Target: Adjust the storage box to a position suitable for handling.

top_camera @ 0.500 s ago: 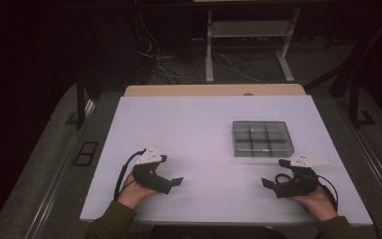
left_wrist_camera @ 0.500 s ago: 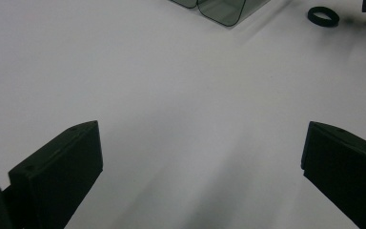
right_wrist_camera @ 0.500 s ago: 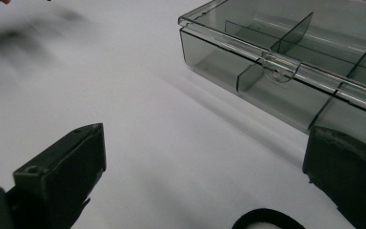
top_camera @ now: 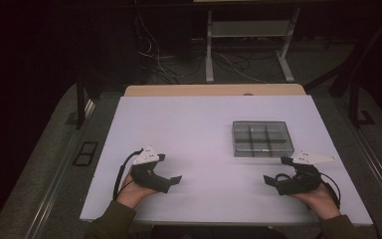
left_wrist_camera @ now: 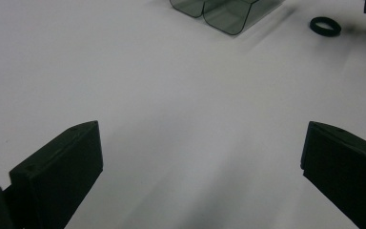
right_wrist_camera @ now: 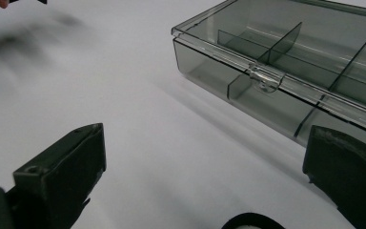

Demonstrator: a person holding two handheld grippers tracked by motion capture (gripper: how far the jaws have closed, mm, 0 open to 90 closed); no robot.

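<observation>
Ring (left_wrist_camera: 325,26), small and black, lies on the white table (top_camera: 204,129) at right of centre in the high view, just before my right gripper (top_camera: 274,180), both grippers spread wide and empty; closing carelessly could flick it away, beside the clear box (top_camera: 262,138).

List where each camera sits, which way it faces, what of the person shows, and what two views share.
High view: above the person's side, looking forward and down on the table; forearms, both hands, left gripper and right gripper.
Left gripper view: low between its open fingers, facing the box and black ring.
Right gripper view: low between its open fingers, facing the closed clear box.
Shared: the box, in all three.
</observation>
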